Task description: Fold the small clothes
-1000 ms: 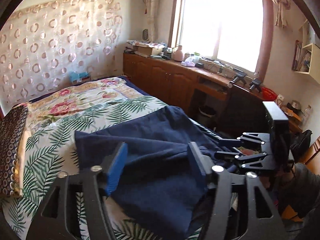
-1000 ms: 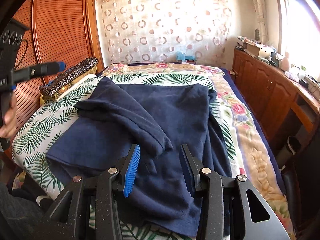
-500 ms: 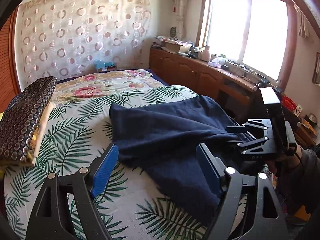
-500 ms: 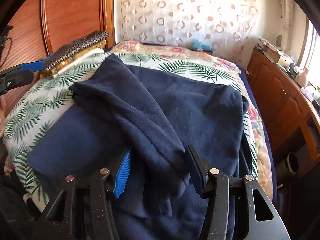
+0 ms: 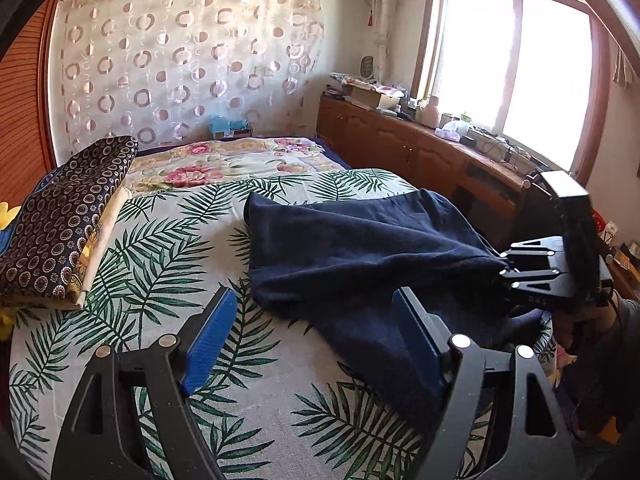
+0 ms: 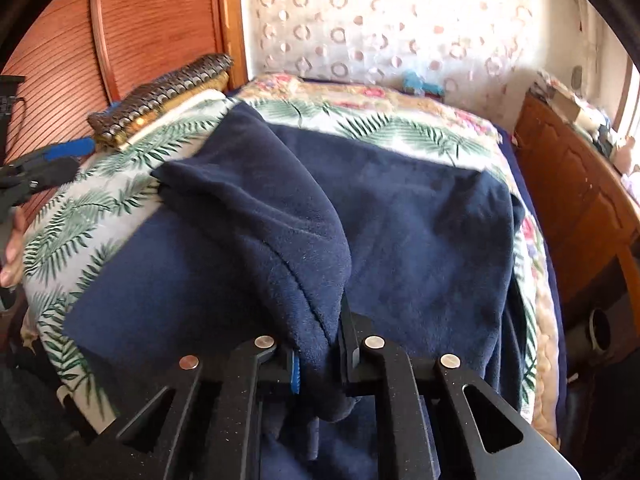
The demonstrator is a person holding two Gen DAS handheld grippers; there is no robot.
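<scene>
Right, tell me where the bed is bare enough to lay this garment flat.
Bare leaf-print sheet lies between the patterned pillow and the navy garment; the floral blanket toward the curtain is bare too. The window-side edge is crowded by cloth.

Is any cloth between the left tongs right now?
No: the left tongs stand wide open over the bare leaf-print bedspread, with the navy garment lying beside them.

Each camera looks forward and down along its own gripper. The left view stands back, facing the window (image 5: 516,76); the right sits close over the garment (image 6: 420,220). Both share the bed (image 5: 168,248) and curtain (image 5: 180,64).
</scene>
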